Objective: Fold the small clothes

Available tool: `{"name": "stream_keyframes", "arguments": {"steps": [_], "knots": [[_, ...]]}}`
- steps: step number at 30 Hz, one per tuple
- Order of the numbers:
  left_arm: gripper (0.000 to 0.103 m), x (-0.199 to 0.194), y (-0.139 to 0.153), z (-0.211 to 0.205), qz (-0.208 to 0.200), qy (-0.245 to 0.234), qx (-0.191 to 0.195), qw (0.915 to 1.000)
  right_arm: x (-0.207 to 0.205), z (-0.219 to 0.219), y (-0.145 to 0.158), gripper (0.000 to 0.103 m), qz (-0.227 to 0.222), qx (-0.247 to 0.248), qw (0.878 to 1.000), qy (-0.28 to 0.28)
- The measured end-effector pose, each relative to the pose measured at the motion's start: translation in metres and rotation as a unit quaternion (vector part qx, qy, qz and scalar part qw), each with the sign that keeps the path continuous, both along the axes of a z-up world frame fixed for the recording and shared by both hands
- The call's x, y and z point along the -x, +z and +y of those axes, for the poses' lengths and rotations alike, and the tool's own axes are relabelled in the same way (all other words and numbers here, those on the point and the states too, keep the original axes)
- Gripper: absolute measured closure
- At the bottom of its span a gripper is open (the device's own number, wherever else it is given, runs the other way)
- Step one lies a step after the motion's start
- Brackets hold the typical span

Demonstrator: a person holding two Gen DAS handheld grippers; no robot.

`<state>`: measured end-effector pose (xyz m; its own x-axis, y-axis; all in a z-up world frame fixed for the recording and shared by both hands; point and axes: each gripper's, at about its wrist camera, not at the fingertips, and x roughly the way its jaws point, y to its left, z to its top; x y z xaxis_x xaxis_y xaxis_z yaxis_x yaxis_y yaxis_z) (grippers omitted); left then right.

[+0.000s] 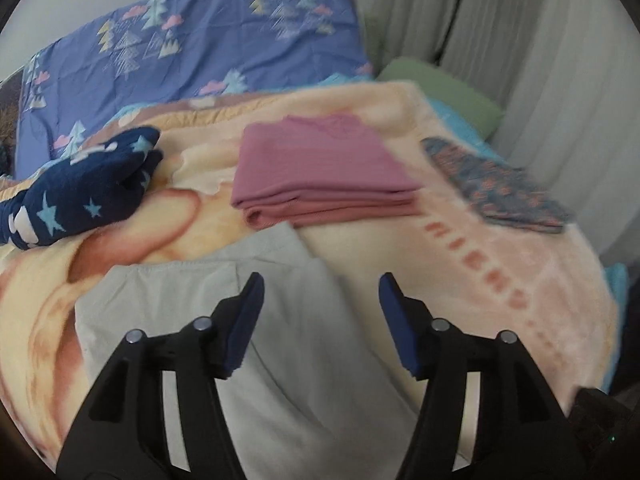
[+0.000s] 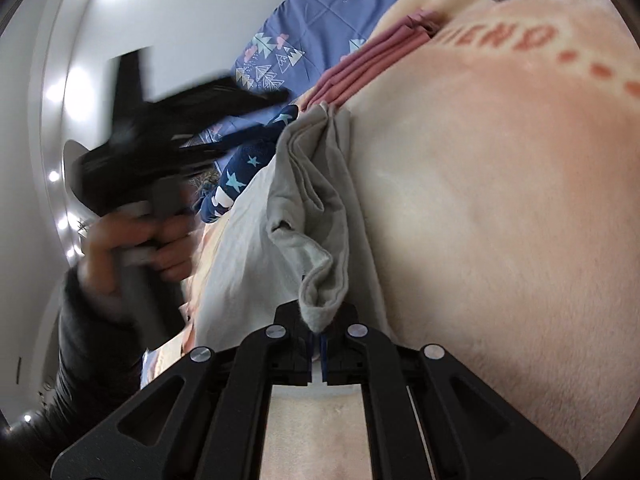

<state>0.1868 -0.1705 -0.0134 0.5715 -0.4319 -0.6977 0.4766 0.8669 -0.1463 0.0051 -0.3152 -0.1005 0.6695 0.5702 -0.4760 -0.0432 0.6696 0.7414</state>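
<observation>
**Four garments on the blanket, one of them pinched at a corner**

Two grippers are in view. The left gripper (image 1: 320, 300) hangs over the grey garment (image 1: 280, 340) with its jaws standing wide and nothing between the two blue pads (image 1: 244, 320); the cloth lies below them, untouched. The right gripper (image 2: 318, 336) has its jaws pressed together on a bunched edge of the same grey garment (image 2: 320, 240), which rises in folds from the pinch and spreads out onto the blanket beyond.

Four pieces of clothing can be counted on the cream and peach blanket (image 1: 500, 272). The grey one lies nearest, partly flat. Just beyond it, touching its far edge, sits one pink garment (image 1: 320, 176) folded into a neat stack of layers. To the left lies one navy garment with stars (image 1: 80, 192), crumpled. To the right, apart from the pink stack, lies one small patterned piece (image 1: 500, 188), flat.

In the right wrist view one hand (image 2: 132, 248) in a dark sleeve (image 2: 92, 352) grips the left gripper's handle, blurred.

Behind the blanket lie one blue sheet with a tree print (image 1: 200, 48) and one green pillow (image 1: 444, 92).
</observation>
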Motion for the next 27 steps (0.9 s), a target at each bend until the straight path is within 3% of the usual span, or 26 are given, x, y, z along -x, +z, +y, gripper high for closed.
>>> {"name": "stream_keyframes", "arguments": {"steps": [2,5,9,12,16,21,24,27], "knots": [[0.031,0.031,0.015,0.014,-0.032,-0.016,-0.004,0.9994,0.000,0.000,0.001,0.101,-0.001,0.001,1.000,0.000],[0.025,0.084,0.019,0.044,-0.080,-0.028,-0.045,0.9954,0.003,0.001,0.002,0.100,-0.001,0.003,1.000,-0.001],[0.022,0.147,-0.014,0.094,-0.065,-0.035,-0.087,0.9935,0.000,-0.001,0.005,0.100,-0.001,0.006,1.000,-0.002],[0.022,0.178,-0.046,0.124,-0.045,-0.010,-0.125,0.9911,-0.003,0.001,0.009,0.101,-0.005,0.009,1.000,-0.003],[0.022,0.185,-0.069,0.149,-0.012,0.037,-0.128,0.9910,-0.006,0.003,0.031,0.101,-0.025,-0.021,0.999,0.004],[0.022,0.179,-0.070,0.147,-0.036,0.081,-0.143,0.9858,-0.004,0.011,0.070,0.101,-0.069,-0.009,0.998,-0.002],[0.022,0.183,-0.074,0.140,-0.061,0.085,-0.189,0.9764,0.000,0.007,0.071,0.101,-0.069,-0.011,0.997,-0.012],[0.021,0.182,-0.076,0.153,-0.059,0.100,-0.205,0.9718,0.004,-0.005,0.051,0.101,-0.031,0.014,0.999,-0.030]]}}
